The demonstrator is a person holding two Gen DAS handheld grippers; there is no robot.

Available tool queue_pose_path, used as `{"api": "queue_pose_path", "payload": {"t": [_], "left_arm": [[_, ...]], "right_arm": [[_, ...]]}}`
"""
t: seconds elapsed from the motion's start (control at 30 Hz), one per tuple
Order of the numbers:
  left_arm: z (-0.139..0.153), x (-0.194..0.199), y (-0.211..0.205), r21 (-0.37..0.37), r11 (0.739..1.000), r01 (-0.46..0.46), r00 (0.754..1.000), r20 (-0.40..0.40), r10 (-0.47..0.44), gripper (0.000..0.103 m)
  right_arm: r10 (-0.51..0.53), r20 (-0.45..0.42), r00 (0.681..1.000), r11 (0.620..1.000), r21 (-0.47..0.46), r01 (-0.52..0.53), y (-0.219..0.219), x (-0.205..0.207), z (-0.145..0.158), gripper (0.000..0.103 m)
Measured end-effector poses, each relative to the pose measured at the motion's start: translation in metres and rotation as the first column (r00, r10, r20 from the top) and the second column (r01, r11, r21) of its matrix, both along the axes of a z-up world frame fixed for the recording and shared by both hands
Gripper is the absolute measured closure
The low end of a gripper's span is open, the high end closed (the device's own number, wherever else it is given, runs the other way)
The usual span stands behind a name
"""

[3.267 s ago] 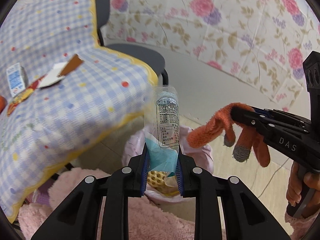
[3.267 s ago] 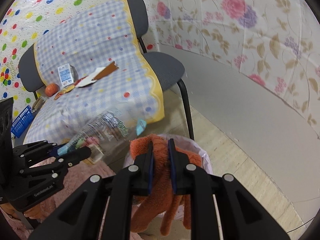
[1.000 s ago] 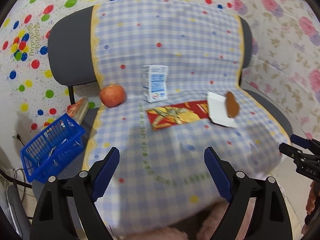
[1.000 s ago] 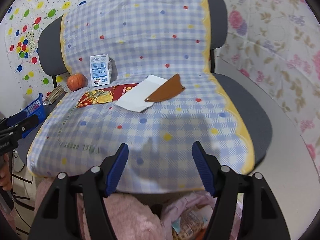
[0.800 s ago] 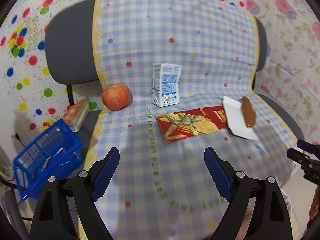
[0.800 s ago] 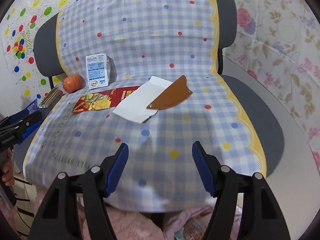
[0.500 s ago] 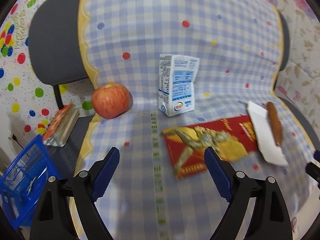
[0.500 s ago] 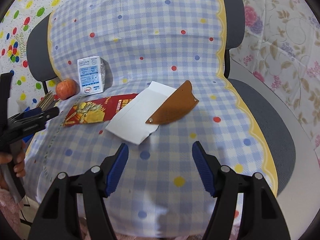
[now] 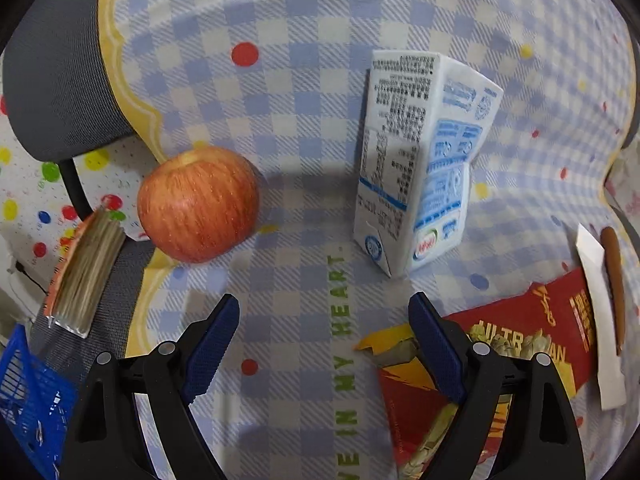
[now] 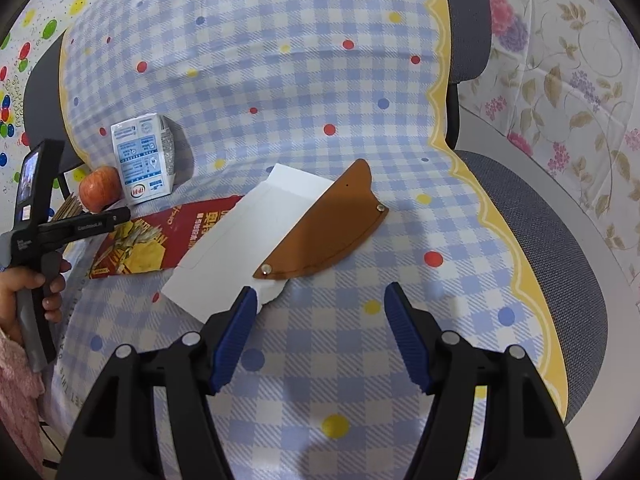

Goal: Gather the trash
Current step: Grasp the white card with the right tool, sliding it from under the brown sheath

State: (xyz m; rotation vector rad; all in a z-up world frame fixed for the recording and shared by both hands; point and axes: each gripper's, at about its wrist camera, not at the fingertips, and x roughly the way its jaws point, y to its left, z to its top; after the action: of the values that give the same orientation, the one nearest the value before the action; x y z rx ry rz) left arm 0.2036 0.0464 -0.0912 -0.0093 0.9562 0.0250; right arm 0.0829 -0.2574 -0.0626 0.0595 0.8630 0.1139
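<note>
Hovering over a chair draped in a blue checked cloth [image 10: 280,60], the left gripper [image 9: 324,320] is standing with its blue-padded jaws spread wide and nothing between them — only the cloth's green lettering is showing in the gap. Just beyond its fingertips a milk carton [image 9: 420,160] is standing upright on the seat, and an apple [image 9: 198,204] is resting to the left of it, close by but apart from it, near the cloth's yellow edge. A red snack wrapper [image 9: 520,344] is lying flat under and beside the right-hand finger of that gripper; whether the finger is touching it cannot be told.

The right gripper [image 10: 316,312] is also holding its jaws apart, empty, pointing down at the seat. A white envelope [image 10: 240,236] is lying just ahead of its left finger, overlapping the wrapper's end, and a brown leather sheath [image 10: 332,228] is lying on the envelope's far side, partly on the cloth.

Off the seat to the left — a book [image 9: 84,276] and a blue basket [image 9: 28,396] are sitting beside the chair. From the right wrist view, a hand [image 10: 28,284] is gripping the left tool's handle.
</note>
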Motion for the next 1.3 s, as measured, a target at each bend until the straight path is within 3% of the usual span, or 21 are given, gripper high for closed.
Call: {"api": "queue_pose_path", "payload": {"t": [0.2, 0.37, 0.53, 0.67, 0.93, 1.17, 1.23, 1.27, 1.3], "left_arm": [[0.005, -0.050, -0.013, 0.019, 0.992, 0.127, 0.992, -0.013, -0.126, 0.019], [0.008, -0.101, -0.024, -0.007, 0.982, 0.191, 0.982, -0.014, -0.191, 0.020], [0.014, -0.144, -0.048, -0.016, 0.955, 0.297, 0.955, -0.017, -0.297, 0.020], [0.025, -0.154, -0.058, -0.008, 0.961, 0.277, 0.960, 0.047, -0.276, 0.019], [0.038, -0.136, -0.045, -0.050, 0.982, 0.182, 0.980, 0.094, -0.177, 0.019], [0.031, -0.133, -0.043, -0.066, 0.980, 0.190, 0.979, 0.081, -0.184, 0.019], [0.030, -0.133, -0.044, -0.065, 0.979, 0.193, 0.979, 0.081, -0.187, 0.019], [0.030, -0.134, -0.044, -0.066, 0.979, 0.195, 0.978, 0.082, -0.189, 0.019], [0.030, -0.135, -0.044, -0.068, 0.978, 0.197, 0.978, 0.082, -0.191, 0.019]], "right_arm": [[-0.013, 0.005, 1.000, 1.000, 0.004, 0.013, -0.007, -0.012, 0.002, 0.038], [-0.045, 0.011, 0.999, 0.999, 0.004, 0.045, -0.020, -0.032, 0.006, 0.038], [-0.050, 0.018, 0.999, 0.999, 0.010, 0.050, -0.029, -0.051, 0.010, 0.038], [0.020, 0.027, 0.999, 1.000, -0.005, -0.019, -0.016, -0.055, 0.008, 0.038], [0.180, 0.010, 0.984, 0.962, -0.211, -0.174, 0.034, -0.021, -0.017, 0.040], [0.290, 0.012, 0.957, 0.904, -0.333, -0.269, 0.059, 0.008, -0.018, 0.058], [0.328, -0.004, 0.945, 0.888, -0.340, -0.310, 0.064, 0.013, -0.019, 0.069], [0.337, -0.012, 0.941, 0.886, -0.335, -0.321, 0.065, 0.014, -0.018, 0.082], [0.338, -0.015, 0.941, 0.884, -0.338, -0.323, 0.067, 0.014, -0.017, 0.086]]}}
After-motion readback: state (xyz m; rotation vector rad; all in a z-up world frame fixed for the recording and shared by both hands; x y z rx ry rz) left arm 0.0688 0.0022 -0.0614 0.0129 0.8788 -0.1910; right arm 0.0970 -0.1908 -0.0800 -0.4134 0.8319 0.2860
